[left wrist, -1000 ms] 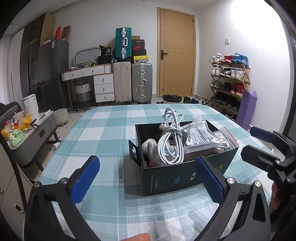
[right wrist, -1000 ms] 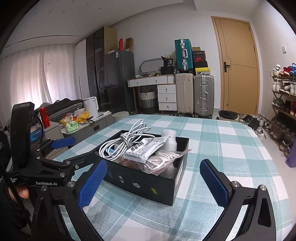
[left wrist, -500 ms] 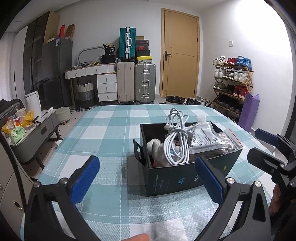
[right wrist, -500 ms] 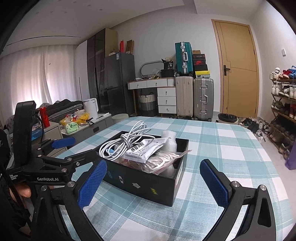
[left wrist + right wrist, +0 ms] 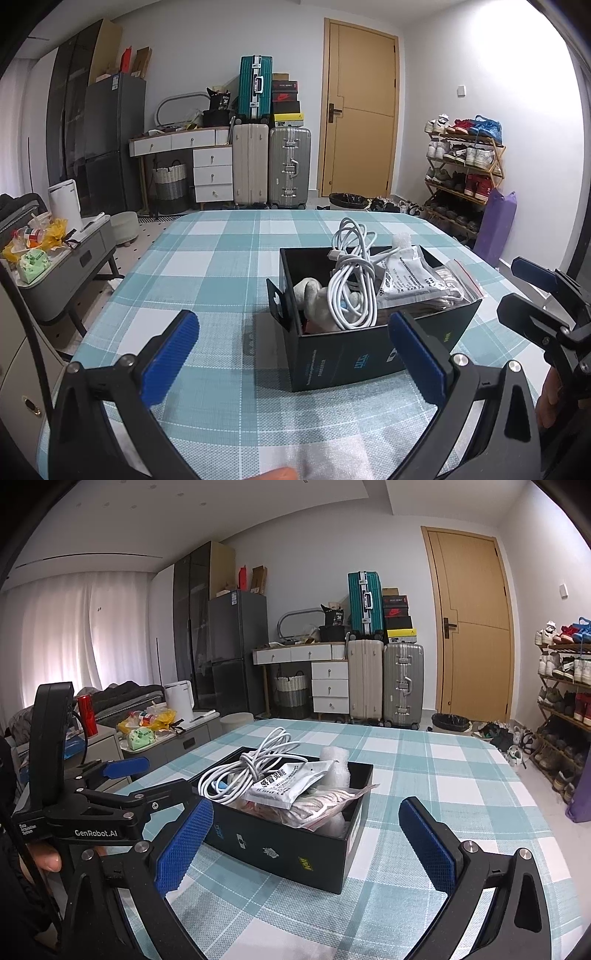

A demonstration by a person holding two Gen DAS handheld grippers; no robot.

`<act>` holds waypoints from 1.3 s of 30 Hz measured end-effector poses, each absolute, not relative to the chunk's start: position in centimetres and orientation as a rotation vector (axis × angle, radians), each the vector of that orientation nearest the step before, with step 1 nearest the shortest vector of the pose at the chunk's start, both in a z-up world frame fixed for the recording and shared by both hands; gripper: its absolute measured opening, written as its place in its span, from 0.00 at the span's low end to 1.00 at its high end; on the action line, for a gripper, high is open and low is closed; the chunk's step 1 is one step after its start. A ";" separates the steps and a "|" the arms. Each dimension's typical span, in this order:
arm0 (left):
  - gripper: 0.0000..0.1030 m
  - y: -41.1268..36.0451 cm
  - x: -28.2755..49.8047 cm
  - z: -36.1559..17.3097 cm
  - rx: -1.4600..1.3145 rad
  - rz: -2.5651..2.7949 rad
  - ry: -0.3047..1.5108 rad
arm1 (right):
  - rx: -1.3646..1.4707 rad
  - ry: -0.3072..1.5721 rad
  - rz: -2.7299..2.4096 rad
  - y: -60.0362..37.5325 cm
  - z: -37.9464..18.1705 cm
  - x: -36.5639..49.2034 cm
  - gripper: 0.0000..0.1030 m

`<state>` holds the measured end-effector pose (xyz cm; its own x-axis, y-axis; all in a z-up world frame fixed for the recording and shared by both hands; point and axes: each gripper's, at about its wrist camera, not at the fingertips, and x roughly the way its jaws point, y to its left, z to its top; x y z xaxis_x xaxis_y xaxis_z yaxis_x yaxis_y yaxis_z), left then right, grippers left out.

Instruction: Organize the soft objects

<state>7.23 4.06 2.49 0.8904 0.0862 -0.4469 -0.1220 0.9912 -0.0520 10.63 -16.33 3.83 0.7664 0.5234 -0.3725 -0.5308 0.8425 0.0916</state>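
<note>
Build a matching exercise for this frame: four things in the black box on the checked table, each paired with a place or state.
Things:
1. coiled white cable
2. white printed sachet
3. clear zip bag with a red strip
4. left gripper

States:
A. open, holding nothing
B. at the box's right end
C. sticking up above the rim
D. lying atop the pile

Pairs: 1-C, 2-D, 3-B, 4-A

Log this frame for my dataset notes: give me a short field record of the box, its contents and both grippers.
container: black box, open top, on checked tablecloth
contents: white cable, white sachet, clear bags, bubble wrap
left gripper: open, empty
right gripper: open, empty
contact: neither touches the box
</note>
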 end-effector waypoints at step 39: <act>1.00 3.8 7.2 2.6 -0.075 0.109 0.451 | -0.017 0.402 0.572 -16.4 3.8 10.6 0.99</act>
<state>7.20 3.78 2.63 0.8942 0.0882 -0.4388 -0.1213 0.9915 -0.0478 10.60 -16.36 3.85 0.7654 0.5234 -0.3746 -0.5299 0.8427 0.0948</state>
